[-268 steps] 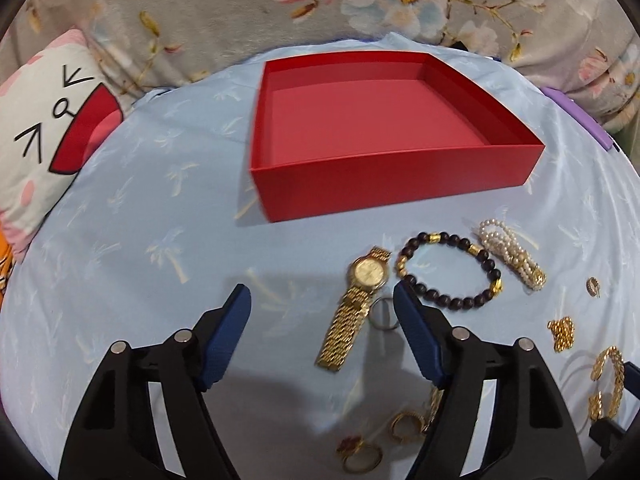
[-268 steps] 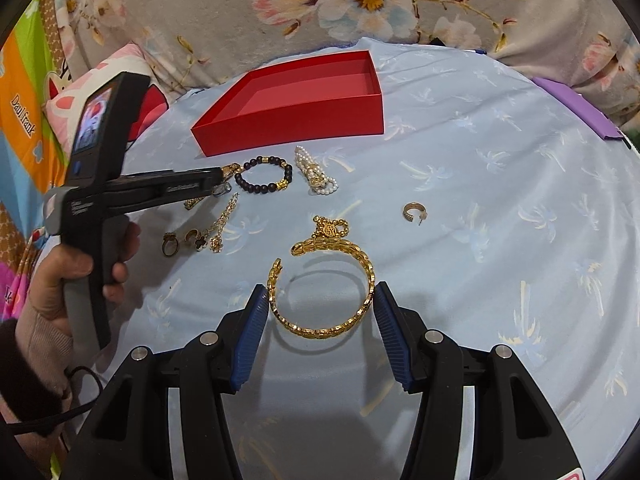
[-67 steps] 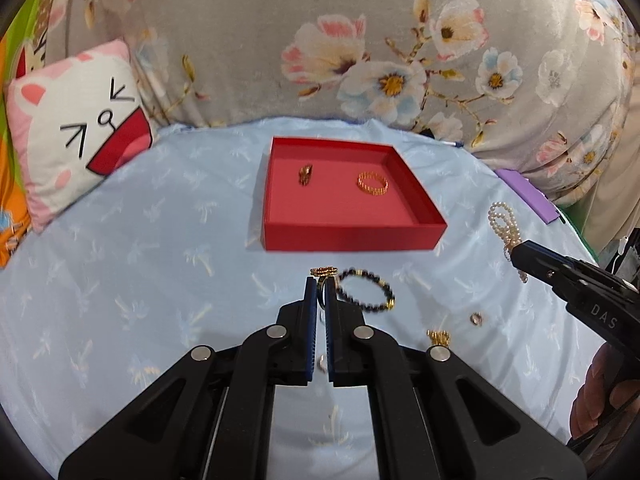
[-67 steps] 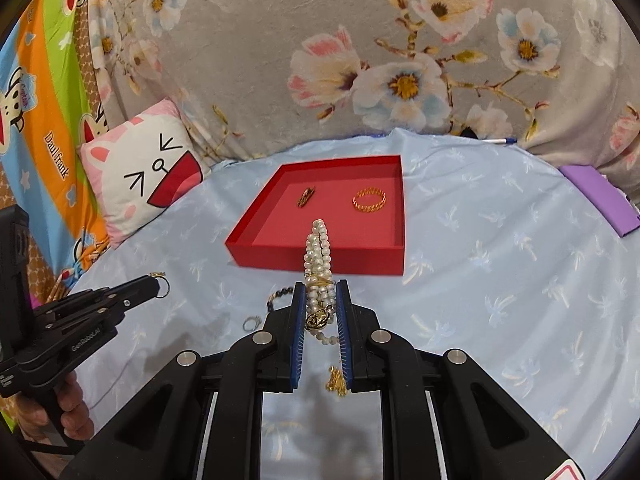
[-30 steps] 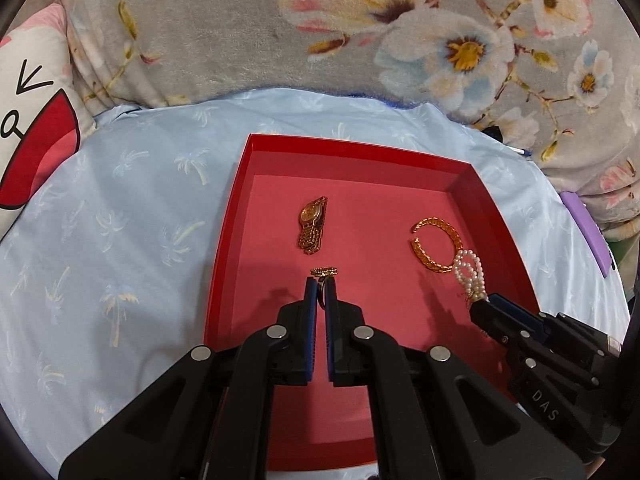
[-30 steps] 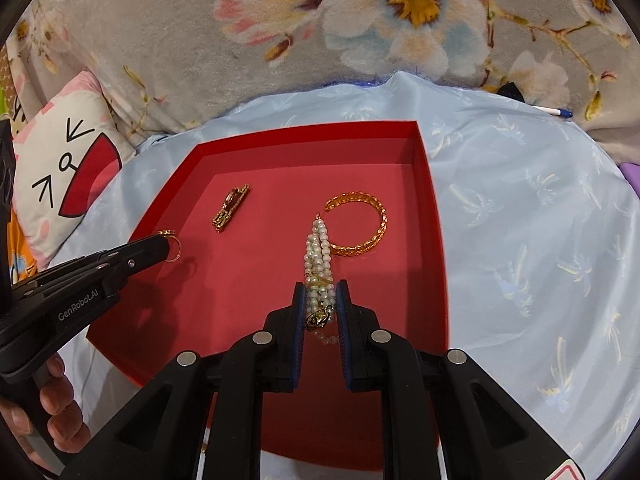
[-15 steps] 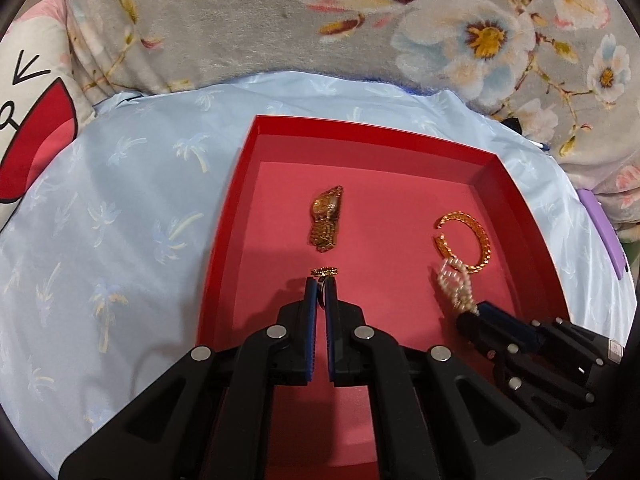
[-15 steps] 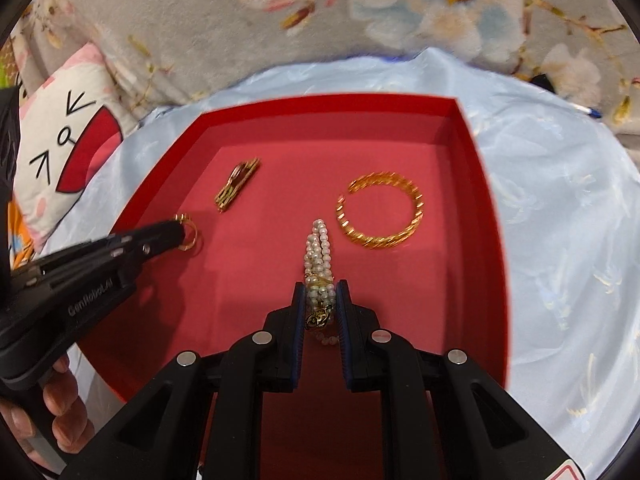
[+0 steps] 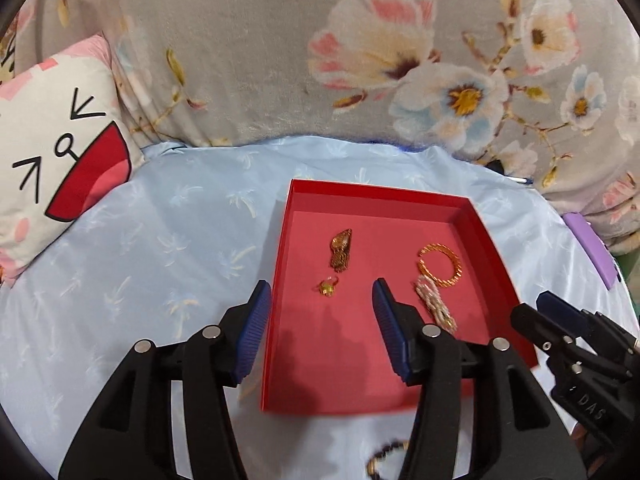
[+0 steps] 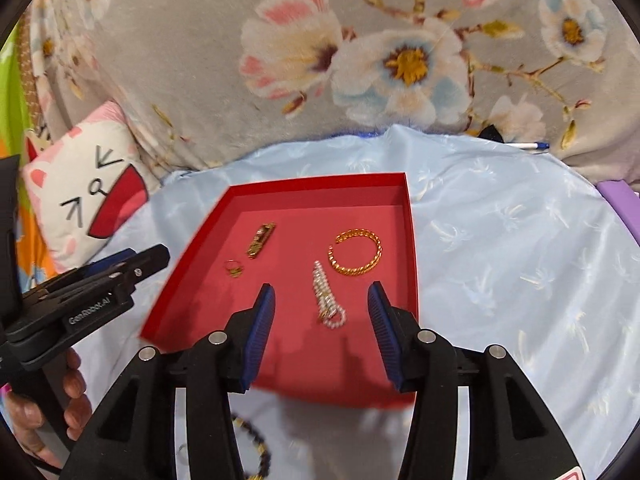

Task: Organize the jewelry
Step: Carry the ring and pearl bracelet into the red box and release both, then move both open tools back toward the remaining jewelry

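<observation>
A red tray (image 9: pixel 492 236) (image 10: pixel 412 240) sits on the light blue cloth. In it lie a gold watch (image 9: pixel 341 249) (image 10: pixel 261 239), a gold ring (image 9: pixel 327 286) (image 10: pixel 233 268), a gold bangle (image 9: pixel 439 265) (image 10: pixel 355 256) and a pearl bracelet (image 9: pixel 434 304) (image 10: pixel 329 300). My left gripper (image 9: pixel 320 320) is open and empty above the tray's near left part, above the ring. My right gripper (image 10: pixel 320 320) is open and empty above the pearl bracelet. It also shows in the left wrist view (image 9: pixel 560 328). The left gripper also shows in the right wrist view (image 10: pixel 132 264).
A dark bead bracelet (image 9: pixel 386 462) (image 10: pixel 256 444) lies on the cloth in front of the tray. A cat-face pillow (image 9: pixel 48 160) (image 10: pixel 88 208) sits at the left, a floral blanket behind. A purple object (image 9: pixel 592 252) and a pen (image 10: pixel 528 146) lie at the right.
Both grippers have opened and pulled back from the tray. The gold ring left the left gripper and the pearl bracelet left the right gripper; both now lie in the tray.
</observation>
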Demonstrator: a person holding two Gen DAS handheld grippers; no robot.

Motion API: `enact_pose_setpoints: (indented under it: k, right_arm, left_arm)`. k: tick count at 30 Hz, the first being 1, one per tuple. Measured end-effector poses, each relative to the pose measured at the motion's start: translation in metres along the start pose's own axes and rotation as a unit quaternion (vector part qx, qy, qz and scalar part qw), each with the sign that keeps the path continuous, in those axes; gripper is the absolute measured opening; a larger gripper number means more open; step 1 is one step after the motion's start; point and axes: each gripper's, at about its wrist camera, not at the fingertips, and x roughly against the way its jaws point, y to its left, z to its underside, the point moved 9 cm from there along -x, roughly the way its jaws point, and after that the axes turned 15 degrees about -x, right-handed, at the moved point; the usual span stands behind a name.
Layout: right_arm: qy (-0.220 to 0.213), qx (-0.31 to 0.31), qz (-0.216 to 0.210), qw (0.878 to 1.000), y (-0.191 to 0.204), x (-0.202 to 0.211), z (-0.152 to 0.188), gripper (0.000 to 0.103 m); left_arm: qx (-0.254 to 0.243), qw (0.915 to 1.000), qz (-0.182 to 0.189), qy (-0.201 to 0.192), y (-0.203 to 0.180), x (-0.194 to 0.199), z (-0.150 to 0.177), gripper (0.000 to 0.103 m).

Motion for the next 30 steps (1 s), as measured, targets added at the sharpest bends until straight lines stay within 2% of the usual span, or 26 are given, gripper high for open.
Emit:
enact_pose_setpoints:
  k: [3,7,11,17,20,24,30]
  right_arm:
    - [-0.001,-0.005,-0.019,1.0,0.0,0.038,0.018,0.053]
    - [0.007,-0.013,-0.035,0.999,-0.007,0.081,0.055,0.056]
    - [0.009,-0.005,-0.003,1.0,-0.027,0.112,0.104,0.057]
    - [0.032,0.002,0.051,0.998,-0.061,0.125,0.164,0.057]
    - [0.045,-0.011,0.059,0.997,-0.074,0.118,0.172,0.057]
    - [0.044,-0.017,0.075,0.996,-0.086,0.1,0.163,0.057]
    - [0.06,-0.017,0.089,0.994,-0.093,0.069,0.156,0.046]
  left_arm:
    - [-0.009,0.9999,0.006,-0.002,-0.007,0.028,0.014,0.058]
    - [-0.019,0.9997,0.012,0.003,-0.017,0.063,0.05,0.059]
    - [-0.016,0.9995,0.019,0.019,-0.026,0.083,0.092,0.059]
    - [-0.009,0.9987,0.019,0.046,-0.039,0.094,0.148,0.059]
    - [-0.001,0.9978,0.026,0.061,-0.044,0.09,0.162,0.059]
    - [-0.007,0.9977,0.015,0.066,-0.048,0.088,0.167,0.059]
    - [-0.005,0.9978,0.021,0.063,-0.049,0.084,0.163,0.059]
